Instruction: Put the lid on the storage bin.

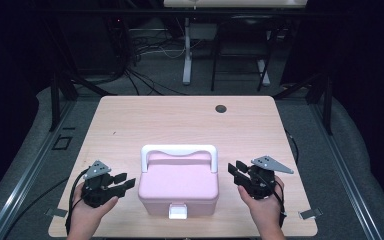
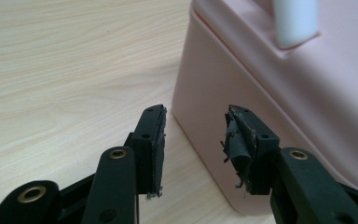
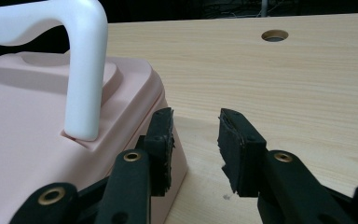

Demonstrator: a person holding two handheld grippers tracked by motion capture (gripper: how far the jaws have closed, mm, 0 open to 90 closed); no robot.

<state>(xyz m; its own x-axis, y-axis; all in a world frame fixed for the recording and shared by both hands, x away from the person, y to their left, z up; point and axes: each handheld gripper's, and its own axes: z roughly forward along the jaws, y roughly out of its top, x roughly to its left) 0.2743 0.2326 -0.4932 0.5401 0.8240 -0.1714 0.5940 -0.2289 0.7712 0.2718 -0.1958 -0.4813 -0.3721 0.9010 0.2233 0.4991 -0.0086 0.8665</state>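
A pink box (image 1: 179,187) with a white handle (image 1: 178,150) raised upright and a white front latch (image 1: 178,212) stands on the near middle of the wooden table (image 1: 130,125). My left gripper (image 1: 122,182) sits just left of the box, open, with nothing between its pads. In the left gripper view the left gripper (image 2: 194,148) points at the box's near corner (image 2: 223,93). My right gripper (image 1: 235,171) is held just right of the box, open and empty. In the right gripper view the right gripper (image 3: 195,149) lies beside the box's side (image 3: 37,140), under the handle's post (image 3: 81,74).
A round cable hole (image 1: 221,108) lies at the table's far right. Beyond the table are table legs, cables and dark floor. Bare wood stretches behind the box and to both sides.
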